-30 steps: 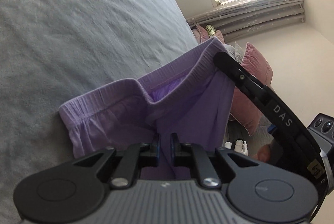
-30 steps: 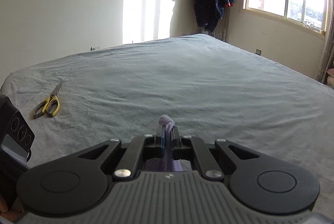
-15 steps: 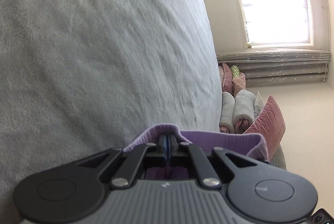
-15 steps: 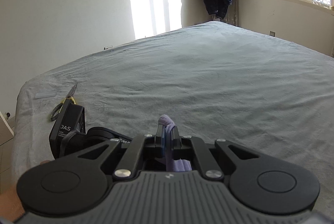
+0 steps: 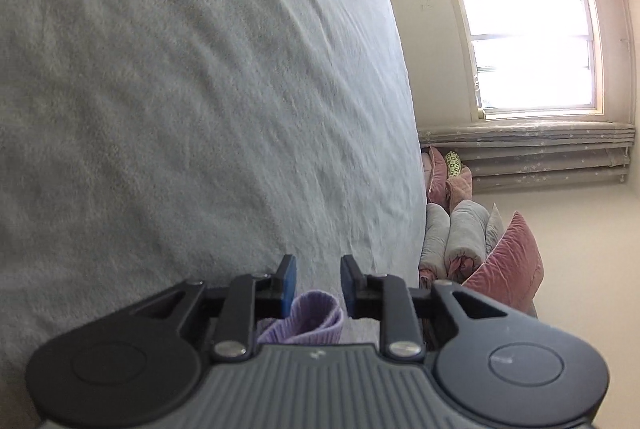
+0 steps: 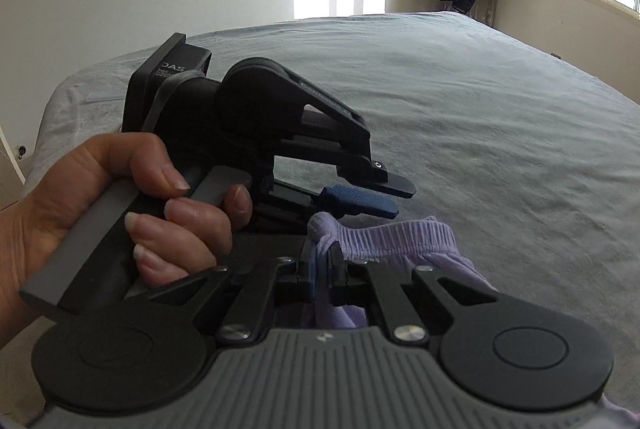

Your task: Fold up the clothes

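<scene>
Left hand-held gripper [image 5: 318, 279] opening, releasing lilac shorts [image 6: 400, 241] waistband onto near bed [image 6: 480, 109]; right hand-held gripper [image 6: 321, 265] clamped on waistband, keeping fold aligned.

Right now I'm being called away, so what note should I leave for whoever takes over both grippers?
Left gripper: fingers opening, no longer pinching the purple garment; its waistband sits loose between them.
Right gripper: shut on the waistband fold.
The garment lies at the near edge of the grey bed.
Done: waistband brought down to the bed.
Left: release the right side, flatten, finish folding.
</scene>
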### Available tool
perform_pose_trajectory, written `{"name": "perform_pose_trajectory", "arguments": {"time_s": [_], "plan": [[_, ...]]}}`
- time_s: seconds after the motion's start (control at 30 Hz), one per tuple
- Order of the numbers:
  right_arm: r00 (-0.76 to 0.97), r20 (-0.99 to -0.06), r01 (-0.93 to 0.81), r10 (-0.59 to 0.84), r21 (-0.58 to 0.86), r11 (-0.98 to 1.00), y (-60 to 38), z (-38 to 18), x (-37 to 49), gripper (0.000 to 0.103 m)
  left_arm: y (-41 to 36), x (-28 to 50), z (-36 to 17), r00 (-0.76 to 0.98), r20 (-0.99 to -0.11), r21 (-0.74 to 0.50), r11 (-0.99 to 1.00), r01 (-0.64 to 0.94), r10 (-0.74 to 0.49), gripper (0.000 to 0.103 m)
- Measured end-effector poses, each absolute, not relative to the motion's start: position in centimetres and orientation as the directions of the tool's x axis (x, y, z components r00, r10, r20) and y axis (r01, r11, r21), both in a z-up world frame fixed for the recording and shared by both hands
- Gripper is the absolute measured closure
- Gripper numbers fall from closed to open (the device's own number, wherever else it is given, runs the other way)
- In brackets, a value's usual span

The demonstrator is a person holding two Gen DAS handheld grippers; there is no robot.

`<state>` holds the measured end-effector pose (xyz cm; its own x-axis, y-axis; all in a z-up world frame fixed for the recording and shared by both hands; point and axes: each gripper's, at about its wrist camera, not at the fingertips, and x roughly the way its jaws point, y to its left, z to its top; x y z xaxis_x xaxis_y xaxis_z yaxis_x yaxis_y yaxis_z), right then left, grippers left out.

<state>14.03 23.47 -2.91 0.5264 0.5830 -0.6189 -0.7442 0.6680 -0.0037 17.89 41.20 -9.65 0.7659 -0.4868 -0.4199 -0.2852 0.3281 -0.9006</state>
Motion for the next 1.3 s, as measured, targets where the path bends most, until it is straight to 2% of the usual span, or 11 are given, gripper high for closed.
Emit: {"name": "perform_pose_trajectory", "arguments": {"time_s": [0.2, 0.3, 0.33, 0.53, 0.63, 0.77, 0.9, 1.0, 1.03, 1.17, 1.3], "plan": [[0.491, -0.623, -0.752, 0.609, 0.051, 0.658, 23.0, -3.2, 13.4, 0.085, 42.2, 14.4, -7.3, 0.781, -0.480, -0.856, 0.408, -0.317, -0.399, 0.059], [0.470, -0.605, -0.731, 0.643, 0.142, 0.667, 21.5, -2.6, 13.1, 0.052, 42.1, 12.5, -6.6, 0.792, -0.483, -0.854, 0.399, -0.333, -0.373, 0.058], [0.469, -0.597, -0.723, 0.651, 0.164, 0.671, 20.9, -2.4, 12.9, 0.051, 41.6, 12.3, -6.3, 0.795, -0.485, -0.852, 0.400, -0.337, -0.363, 0.057], [0.498, -0.589, -0.682, 0.636, 0.186, 0.707, 16.5, -1.4, 11.0, 0.050, 38.7, 9.6, -3.3, 0.826, -0.476, -0.819, 0.494, -0.291, -0.302, 0.059], [0.534, -0.582, -0.644, 0.613, 0.190, 0.741, 12.7, -1.3, 10.3, 0.047, 36.6, 8.9, -2.3, 0.839, -0.454, -0.792, 0.566, -0.227, -0.299, 0.074], [0.580, -0.584, -0.569, 0.568, 0.207, 0.795, 7.4, -1.3, 9.2, 0.047, 35.3, 8.7, -3.1, 0.830, -0.418, -0.809, 0.568, -0.155, -0.369, 0.078], [0.628, -0.578, -0.473, 0.521, 0.248, 0.845, 1.9, -1.5, 7.2, 0.045, 33.6, 9.7, -3.8, 0.789, -0.476, -0.757, 0.637, -0.143, -0.388, 0.078], [0.650, -0.570, -0.417, 0.503, 0.287, 0.863, -1.2, -1.8, 5.1, 0.045, 33.9, 9.6, -4.9, 0.755, -0.615, -0.631, 0.717, -0.297, -0.227, 0.078], [0.657, -0.568, -0.403, 0.497, 0.293, 0.867, -2.0, -1.9, 4.2, 0.045, 34.2, 9.4, -5.1, 0.738, -0.656, -0.579, 0.732, -0.360, -0.157, 0.090], [0.689, -0.551, -0.387, 0.471, 0.269, 0.882, -3.7, -2.1, 0.9, 0.045, 35.8, 7.4, -4.4, 0.766, -0.610, -0.663, 0.659, -0.354, -0.203, 0.095], [0.688, -0.553, -0.444, 0.471, 0.194, 0.875, -3.2, -2.0, -1.4, 0.072, 34.9, 6.6, -2.8, 0.757, -0.602, -0.688, 0.646, -0.331, -0.255, 0.093]]}}
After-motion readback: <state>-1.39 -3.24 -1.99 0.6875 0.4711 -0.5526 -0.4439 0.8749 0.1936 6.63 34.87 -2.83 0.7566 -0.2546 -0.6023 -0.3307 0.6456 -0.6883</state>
